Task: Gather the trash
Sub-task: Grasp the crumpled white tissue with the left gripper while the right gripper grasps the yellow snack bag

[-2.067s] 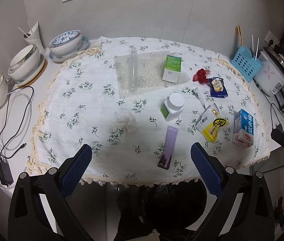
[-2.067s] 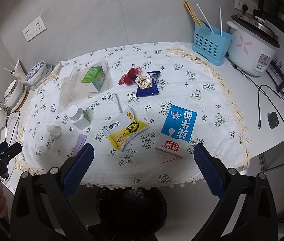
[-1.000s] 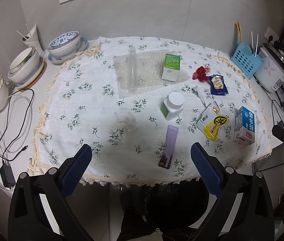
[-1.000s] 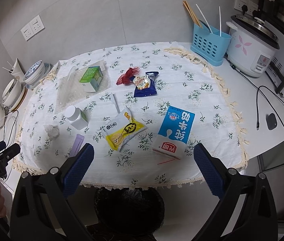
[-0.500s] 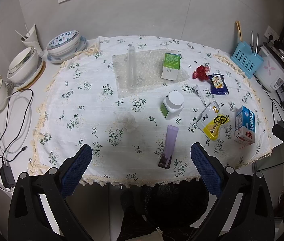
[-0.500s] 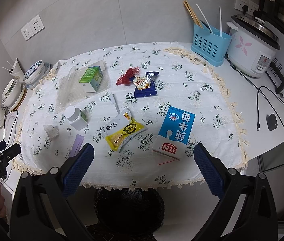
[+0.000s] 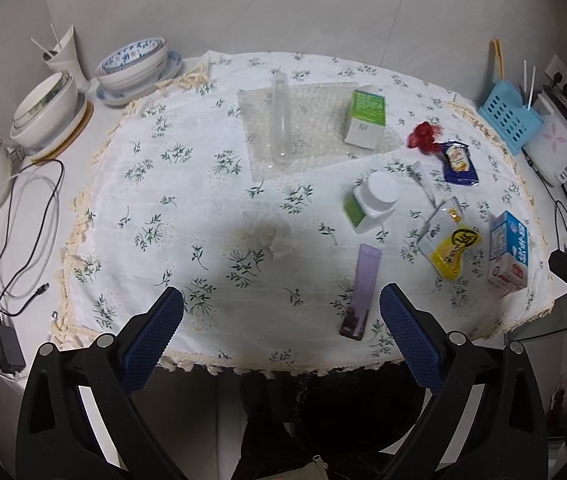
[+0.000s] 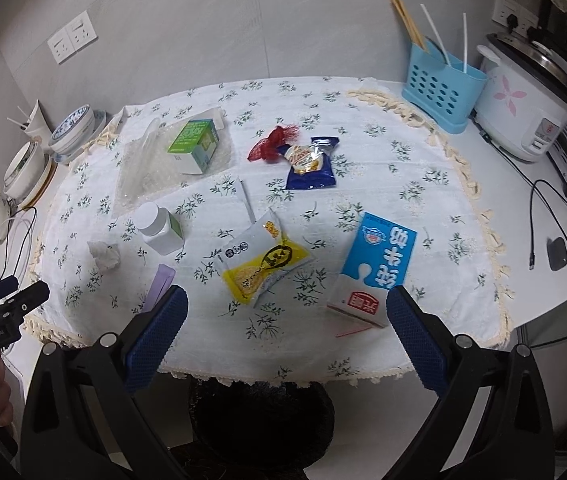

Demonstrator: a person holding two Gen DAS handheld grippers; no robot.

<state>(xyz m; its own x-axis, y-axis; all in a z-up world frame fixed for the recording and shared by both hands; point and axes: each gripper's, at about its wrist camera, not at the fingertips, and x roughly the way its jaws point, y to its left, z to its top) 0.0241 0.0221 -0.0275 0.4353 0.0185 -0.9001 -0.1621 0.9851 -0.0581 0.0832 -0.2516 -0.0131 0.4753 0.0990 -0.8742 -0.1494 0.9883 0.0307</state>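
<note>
Trash lies on a floral tablecloth (image 7: 187, 184): a crumpled tissue (image 7: 271, 234), a purple wrapper (image 7: 363, 292), a white pill bottle (image 7: 371, 202), a yellow packet (image 7: 449, 246), a blue milk carton (image 8: 379, 264), a green box (image 7: 365, 120), a clear tube (image 7: 279, 118) on bubble wrap, a red net (image 8: 273, 144) and a blue snack bag (image 8: 309, 164). My left gripper (image 7: 281, 320) is open and empty, above the table's near edge. My right gripper (image 8: 287, 328) is open and empty, near the yellow packet (image 8: 263, 262) and carton. A black bin (image 8: 259, 420) sits below the edge.
Stacked bowls (image 7: 49, 108) and cables (image 7: 15, 240) are on the counter at left. A blue utensil basket (image 8: 441, 88), a rice cooker (image 8: 527, 108) and a cable (image 8: 563, 236) are at right. A wall with sockets stands behind.
Both grippers have drifted slightly over the near table edge and stay open and empty. The objects on the table have not moved.
</note>
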